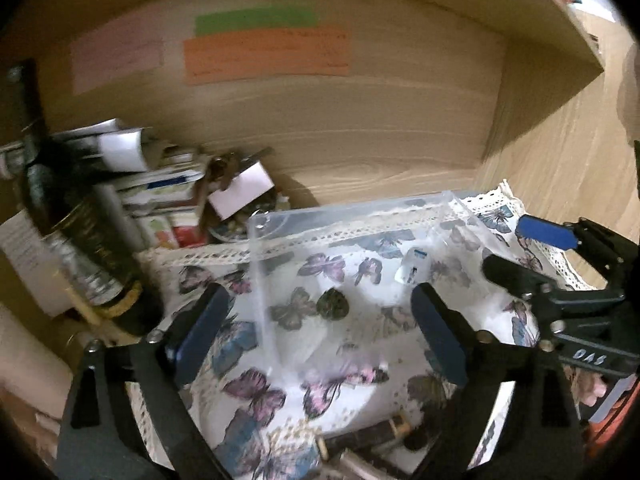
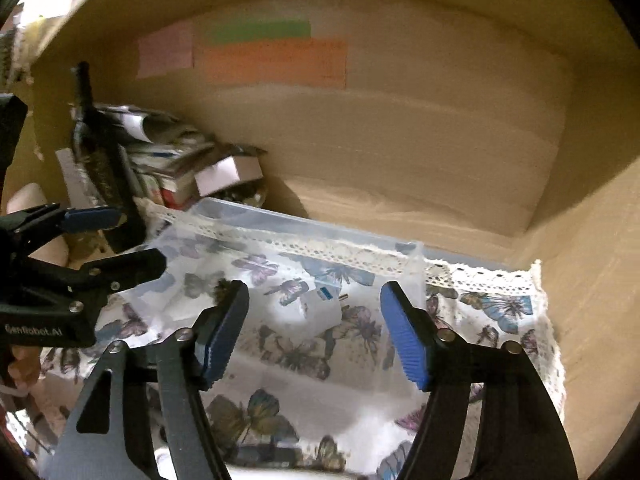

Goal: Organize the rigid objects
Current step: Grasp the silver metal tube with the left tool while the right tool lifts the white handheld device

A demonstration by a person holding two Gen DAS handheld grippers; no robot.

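Note:
A clear plastic box (image 1: 348, 216) stands on a butterfly-print cloth (image 1: 248, 392) inside a wooden cabinet. In it lie a small dark round object (image 1: 333, 304) and a small white item with a blue label (image 1: 414, 266). My left gripper (image 1: 320, 332) is open, its jaws either side of the box's left wall. My right gripper (image 2: 314, 330) is open over the box (image 2: 320, 224), above the white item (image 2: 324, 300). Each gripper shows in the other's view, the right one (image 1: 520, 252) and the left one (image 2: 116, 236), both open.
A dark bottle (image 1: 76, 224) and a pile of cartons and papers (image 1: 168, 184) fill the back left corner. Coloured notes (image 1: 264, 52) are stuck to the cabinet's back wall. Small dark items (image 1: 376, 440) lie at the cloth's front edge. The cabinet's side wall (image 2: 592, 280) stands on the right.

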